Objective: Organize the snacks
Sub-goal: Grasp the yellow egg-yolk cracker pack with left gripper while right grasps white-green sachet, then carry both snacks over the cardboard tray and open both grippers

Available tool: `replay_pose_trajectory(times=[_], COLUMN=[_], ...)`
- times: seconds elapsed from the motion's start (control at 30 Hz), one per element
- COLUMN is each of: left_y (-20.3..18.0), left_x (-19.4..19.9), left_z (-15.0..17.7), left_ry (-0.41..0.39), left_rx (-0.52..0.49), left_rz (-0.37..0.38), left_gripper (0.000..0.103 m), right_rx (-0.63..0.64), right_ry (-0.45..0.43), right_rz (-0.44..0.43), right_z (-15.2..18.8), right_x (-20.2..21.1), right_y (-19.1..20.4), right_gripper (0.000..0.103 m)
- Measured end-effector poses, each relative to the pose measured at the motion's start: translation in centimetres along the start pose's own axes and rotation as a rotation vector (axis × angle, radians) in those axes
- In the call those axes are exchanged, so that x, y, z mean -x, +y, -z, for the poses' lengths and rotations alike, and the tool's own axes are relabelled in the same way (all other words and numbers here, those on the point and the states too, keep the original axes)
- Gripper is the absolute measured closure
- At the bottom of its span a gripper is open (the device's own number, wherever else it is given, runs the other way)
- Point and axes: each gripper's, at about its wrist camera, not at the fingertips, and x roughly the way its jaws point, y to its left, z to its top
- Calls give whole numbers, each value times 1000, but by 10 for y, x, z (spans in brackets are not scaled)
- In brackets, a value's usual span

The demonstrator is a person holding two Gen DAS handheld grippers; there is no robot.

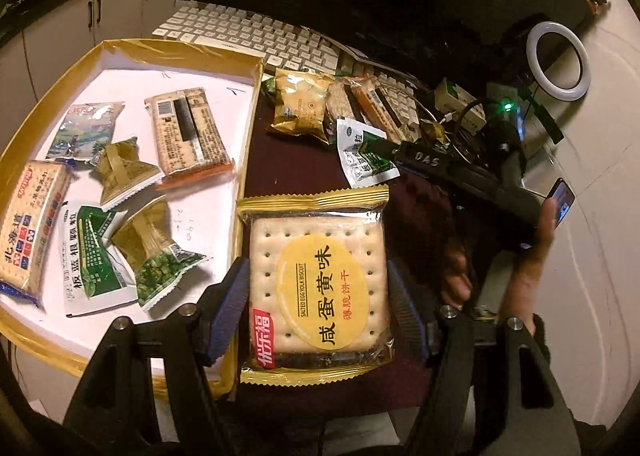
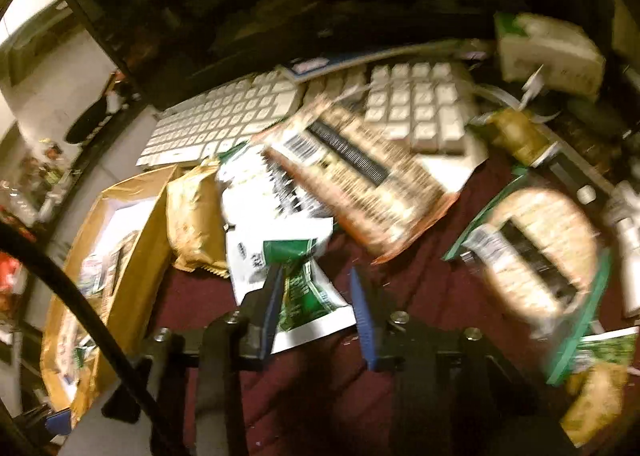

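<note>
My left gripper is shut on a salted egg yolk biscuit pack, held just right of the gold-rimmed tray. The tray holds several snack packs, among them a cracker pack and a green pea pack. My right gripper is open, its fingers on either side of a green and white sachet lying on the maroon cloth. It also shows in the left wrist view at that sachet. The right wrist view is blurred.
A pile of snacks lies beyond the sachet: a gold pack, a cracker pack and a green-edged rice cracker pack. A white keyboard lies behind. A ring light and cables stand at the right.
</note>
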Motion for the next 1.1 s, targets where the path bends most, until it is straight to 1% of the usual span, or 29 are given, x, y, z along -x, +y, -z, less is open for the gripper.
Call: replay_pose_trajectory(times=[0.03,0.07,0.17,0.27,0.3,0.33,0.5,0.6,0.73,0.8,0.87,1.1], left_y=[0,0,-2,-5,-6,-7,-11,-13,-15,-14,-15,-8], left_x=[-1,-1,-4,-6,-6,-6,-5,-5,-4,-3,-2,6], left_z=[0,1,0,0,0,1,0,-1,-1,-1,-1,-3], left_ry=[2,4,10,13,13,12,10,10,8,5,3,-18], left_rx=[-1,-2,-2,-5,-8,-10,-21,-25,-31,-31,-32,-20], left_rz=[0,-1,-4,-9,-12,-15,-23,-26,-29,-30,-30,-42], left_gripper=[34,34,34,34,34,34,34,34,34,34,34,34], right_rx=[4,23,55,96,99,100,86,78,48,45,41,57], right_ry=[3,-4,-12,-23,-28,-31,-38,-72,-127,-146,-141,-150], right_rz=[1,22,43,70,72,60,34,11,-66,-75,-105,-119], right_z=[1,2,5,6,5,5,5,4,0,0,0,1], right_x=[-1,-1,1,3,4,5,6,14,27,31,31,32], right_y=[0,2,9,14,15,15,14,13,10,9,9,11], right_gripper=[73,77,78,82,92,96,98,99,99,99,99,99])
